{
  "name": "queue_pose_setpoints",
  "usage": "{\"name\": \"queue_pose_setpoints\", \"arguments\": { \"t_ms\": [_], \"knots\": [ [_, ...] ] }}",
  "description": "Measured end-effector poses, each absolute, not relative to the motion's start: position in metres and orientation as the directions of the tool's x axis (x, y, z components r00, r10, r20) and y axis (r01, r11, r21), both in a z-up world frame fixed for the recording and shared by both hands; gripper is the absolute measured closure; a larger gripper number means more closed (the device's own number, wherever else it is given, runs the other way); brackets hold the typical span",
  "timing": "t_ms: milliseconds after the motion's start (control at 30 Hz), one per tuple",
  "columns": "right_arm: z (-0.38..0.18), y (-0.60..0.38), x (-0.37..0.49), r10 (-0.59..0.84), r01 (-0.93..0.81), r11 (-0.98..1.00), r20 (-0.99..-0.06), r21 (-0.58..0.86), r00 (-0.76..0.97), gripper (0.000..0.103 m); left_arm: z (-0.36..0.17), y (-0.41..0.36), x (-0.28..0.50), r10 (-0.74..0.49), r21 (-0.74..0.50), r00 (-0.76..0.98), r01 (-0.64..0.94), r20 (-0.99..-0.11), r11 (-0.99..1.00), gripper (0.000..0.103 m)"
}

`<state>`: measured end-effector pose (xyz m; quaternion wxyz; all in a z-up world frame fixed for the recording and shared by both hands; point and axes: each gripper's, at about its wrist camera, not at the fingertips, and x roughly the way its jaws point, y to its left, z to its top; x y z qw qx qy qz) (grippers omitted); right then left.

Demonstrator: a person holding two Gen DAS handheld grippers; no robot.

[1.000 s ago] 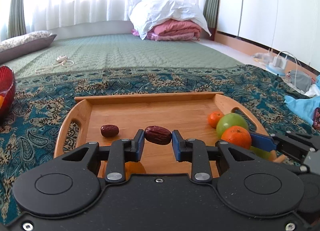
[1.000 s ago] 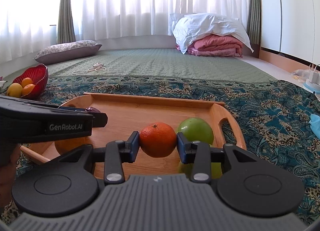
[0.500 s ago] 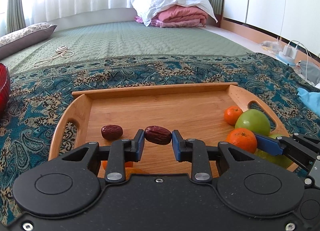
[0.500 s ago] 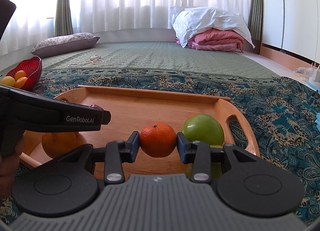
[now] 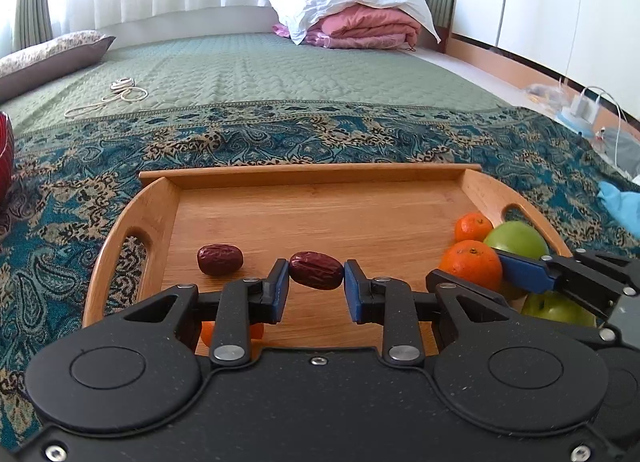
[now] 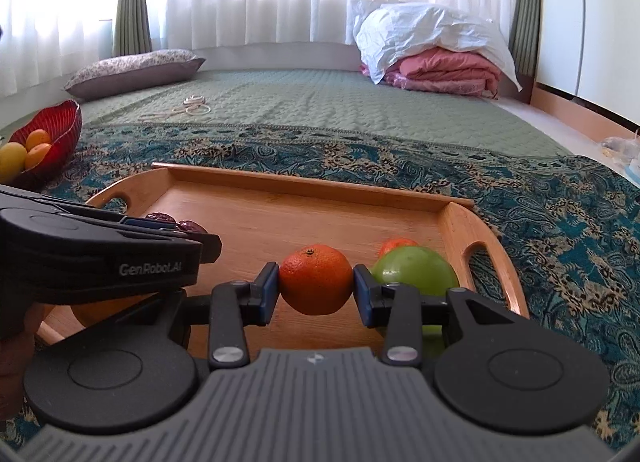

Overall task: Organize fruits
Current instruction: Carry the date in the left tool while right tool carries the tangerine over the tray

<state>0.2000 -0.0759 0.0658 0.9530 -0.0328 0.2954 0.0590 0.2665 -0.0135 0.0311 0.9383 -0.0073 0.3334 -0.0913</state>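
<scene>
- The round orange fruit (image 5: 206, 332) near the rectangular wooden tray (image 5: 320, 173) hides mostly behind the left gripper (image 5: 316, 289).
- The ribbed red bowl (image 5: 5, 157), left of the tray, is cut by the frame edge.

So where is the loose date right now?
Left wrist view: the loose date lies on the wooden tray, left side, just left of the date in the left tool.

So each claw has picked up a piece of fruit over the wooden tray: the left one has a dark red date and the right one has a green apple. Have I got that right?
Nearly. The right gripper is clamped on a round orange tangerine, not the green apple, which sits just behind it on the wooden tray; the right wrist view shows this. The left gripper does hold the dark red date.
</scene>
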Motion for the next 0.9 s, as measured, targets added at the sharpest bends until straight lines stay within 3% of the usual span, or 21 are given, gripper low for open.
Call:
{"name": "queue_pose_setpoints", "arguments": {
  "t_ms": [167, 567, 733, 900],
  "knots": [
    [0.065, -0.068, 0.213, 0.100, -0.190, 0.978, -0.611, -0.084, 0.785, 0.058, 0.026, -0.010, 0.272, -0.166, -0.071, 0.753, 0.157, -0.637, 0.985, 0.075],
    [0.057, -0.068, 0.217, 0.121, -0.208, 0.976, -0.651, -0.058, 0.750, 0.059, 0.021, -0.013, 0.274, -0.171, -0.066, 0.745, 0.168, -0.644, 0.984, 0.075],
    [0.056, -0.067, 0.217, 0.120, -0.208, 0.976, -0.649, -0.060, 0.751, 0.050, 0.021, -0.013, 0.273, -0.171, -0.067, 0.745, 0.168, -0.645, 0.983, 0.075],
    [0.059, -0.072, 0.214, 0.136, -0.200, 0.979, -0.636, -0.029, 0.759, 0.043, 0.023, -0.014, 0.271, -0.167, -0.067, 0.748, 0.163, -0.642, 0.984, 0.066]
  ]
}}
